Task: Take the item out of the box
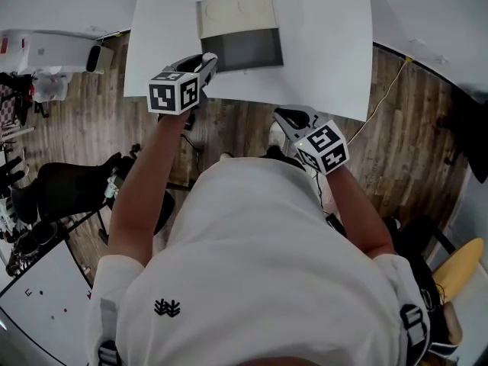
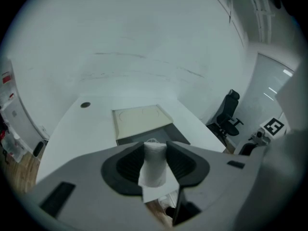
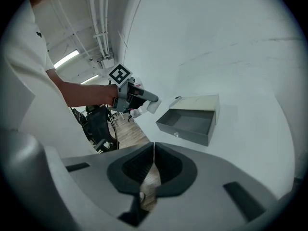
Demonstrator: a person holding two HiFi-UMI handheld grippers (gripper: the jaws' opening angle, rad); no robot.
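Our left tongs (image 2: 155,148) clamp the white wrapped roll (image 2: 154,171) lengthwise, the open grey cream-lidded box (image 2: 139,119) just ahead (right tongs (image 3: 153,150) closed on nothing).

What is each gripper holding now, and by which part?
The left gripper clamps a white wrapped item by its two sides, between the pads. The right gripper is shut on nothing.

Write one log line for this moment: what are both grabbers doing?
left gripper: shut on white item, clear of box | right gripper: shut, empty | box: open, on table
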